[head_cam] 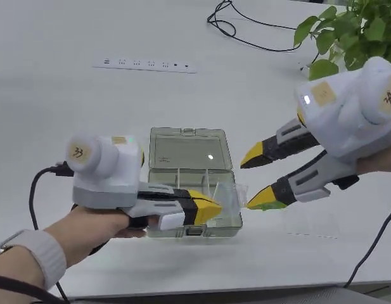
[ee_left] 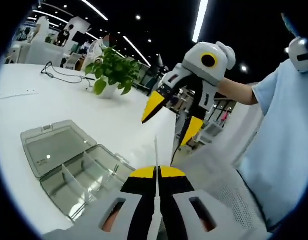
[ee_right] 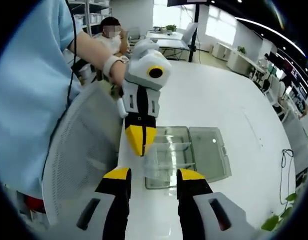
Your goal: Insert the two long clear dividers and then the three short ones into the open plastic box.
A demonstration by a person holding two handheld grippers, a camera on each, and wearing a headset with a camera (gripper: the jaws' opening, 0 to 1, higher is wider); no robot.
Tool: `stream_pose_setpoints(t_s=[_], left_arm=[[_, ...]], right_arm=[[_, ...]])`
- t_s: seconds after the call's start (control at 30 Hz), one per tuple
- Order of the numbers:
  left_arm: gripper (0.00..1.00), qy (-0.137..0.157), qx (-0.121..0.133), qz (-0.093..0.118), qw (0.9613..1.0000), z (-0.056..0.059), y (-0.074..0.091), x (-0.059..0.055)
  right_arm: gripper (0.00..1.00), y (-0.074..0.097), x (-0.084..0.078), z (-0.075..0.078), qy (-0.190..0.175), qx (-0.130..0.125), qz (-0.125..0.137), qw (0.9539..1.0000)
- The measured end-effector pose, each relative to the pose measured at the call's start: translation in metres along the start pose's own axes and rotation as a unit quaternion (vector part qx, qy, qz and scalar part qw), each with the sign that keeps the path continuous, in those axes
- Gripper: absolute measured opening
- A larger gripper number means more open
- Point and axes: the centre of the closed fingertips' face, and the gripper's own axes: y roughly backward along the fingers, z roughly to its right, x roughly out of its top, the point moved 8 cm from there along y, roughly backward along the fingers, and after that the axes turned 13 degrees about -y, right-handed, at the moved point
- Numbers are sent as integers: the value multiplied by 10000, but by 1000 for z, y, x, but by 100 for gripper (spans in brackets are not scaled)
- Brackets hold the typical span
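The open clear plastic box [head_cam: 158,170] lies on the white table, lid folded back, with some clear dividers standing in its base [ee_left: 74,172]. My left gripper [head_cam: 210,207] hovers over the box's front right corner, shut on a small clear divider [head_cam: 228,195]. That divider shows as a thin upright edge [ee_left: 155,150] between the jaws of the left gripper [ee_left: 156,172]. My right gripper [head_cam: 255,179] is open and empty just right of the divider, its tips pointing at it. In the right gripper view the right gripper [ee_right: 154,175] faces the divider [ee_right: 154,161] held by the left gripper [ee_right: 141,142].
Another clear divider [head_cam: 312,223] lies flat on the table to the right of the box. A power strip [head_cam: 144,64], a black cable [head_cam: 246,35] and a potted plant [head_cam: 350,31] are at the back. The table's front edge runs close below the box.
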Motion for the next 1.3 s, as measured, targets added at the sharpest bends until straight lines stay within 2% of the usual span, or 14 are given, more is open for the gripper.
stream_pose_setpoints(t_s=[0.03,0.07,0.1,0.2,0.53,0.6,0.9,1.13,1.3], left_arm=[[0,-101,4,9,9999,-1,0,0],[0,-323,-29,-16,9995,0,0,0],[0,-384,-57,-23,9992,1,0,0],[0,-467,-137,-83,9988,2,-2,-1],[0,-778,-307,-179,9963,6,-8,0],[0,-881,-347,-194,9953,7,-9,0],[0,-1434,-434,-227,9884,8,-10,2],[0,-1510,-436,-203,9874,7,-10,3],[0,-1407,-422,-202,9890,6,-10,3]], right_arm=[[35,0,1,-2,18,32,-25,10000],[34,-1,3,-3,40,32,-69,10000],[33,-1,4,-3,56,10,-92,9999],[30,-4,4,-6,-119,172,-274,9994],[18,-9,2,-6,-172,302,-502,9981],[15,-8,0,-7,-277,395,-652,9967],[7,-9,2,-12,-285,571,-765,9950],[3,-11,6,-12,-222,654,-850,9940],[3,-12,9,-13,-130,618,-973,9933]])
